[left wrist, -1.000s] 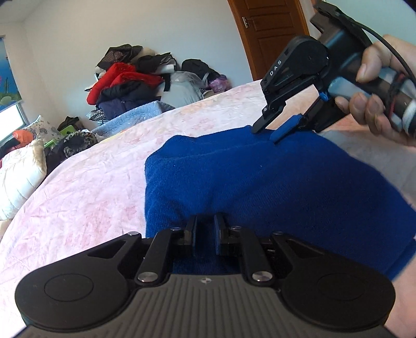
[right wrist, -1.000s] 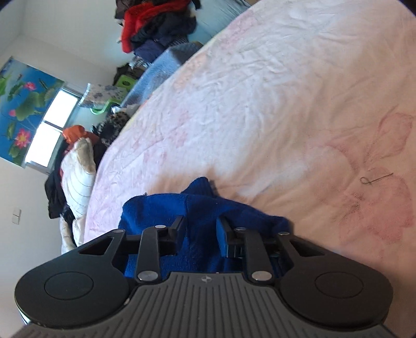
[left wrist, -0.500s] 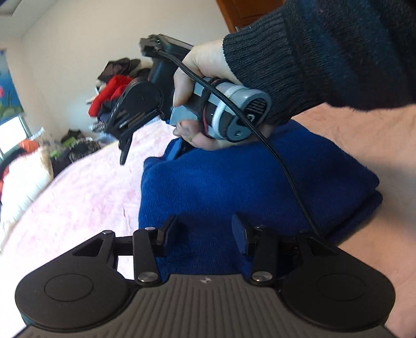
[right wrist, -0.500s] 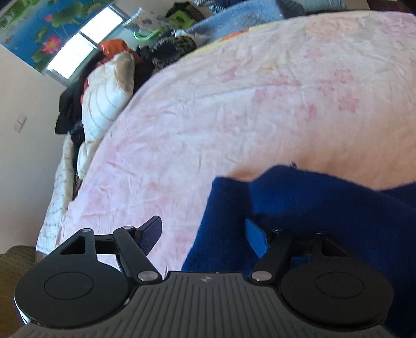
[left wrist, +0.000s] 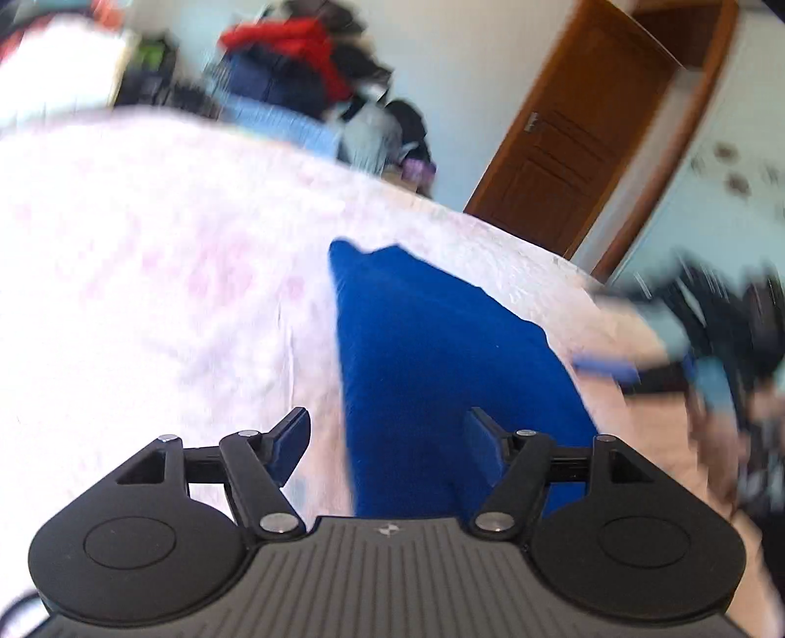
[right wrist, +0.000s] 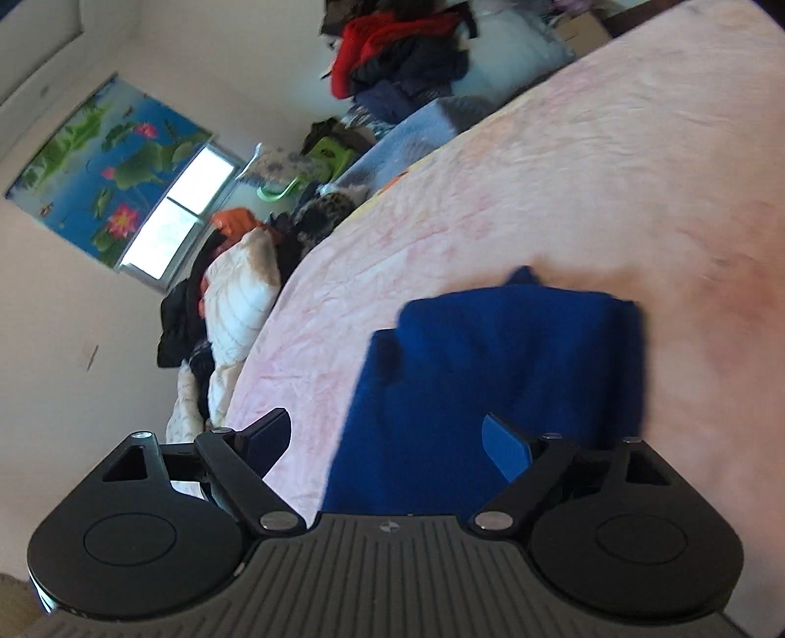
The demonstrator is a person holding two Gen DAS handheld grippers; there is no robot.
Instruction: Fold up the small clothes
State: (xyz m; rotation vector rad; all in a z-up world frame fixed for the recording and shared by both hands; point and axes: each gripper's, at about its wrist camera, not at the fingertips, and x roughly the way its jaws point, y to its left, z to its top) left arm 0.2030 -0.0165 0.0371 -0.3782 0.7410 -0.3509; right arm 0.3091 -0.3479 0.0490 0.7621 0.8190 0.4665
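Note:
A folded blue garment (left wrist: 441,353) lies on the pink floral bedspread (left wrist: 147,275). My left gripper (left wrist: 387,444) is open and empty just above the garment's near edge, its jaws wide apart. The garment also shows in the right wrist view (right wrist: 500,373), folded into a rough rectangle. My right gripper (right wrist: 392,441) is open and empty above the garment's near left corner. In the left wrist view the right gripper (left wrist: 696,353) is a blur at the right, beside the garment.
A pile of clothes with a red jacket (right wrist: 392,44) sits past the far side of the bedspread (right wrist: 564,186). A white pillow (right wrist: 235,299) and more clothes lie at the left edge, under a window (right wrist: 176,211). A brown door (left wrist: 564,157) stands behind.
Both grippers have opened wide and let go of the blue garment, which now lies folded. The right gripper has moved away from over the garment to its right side.

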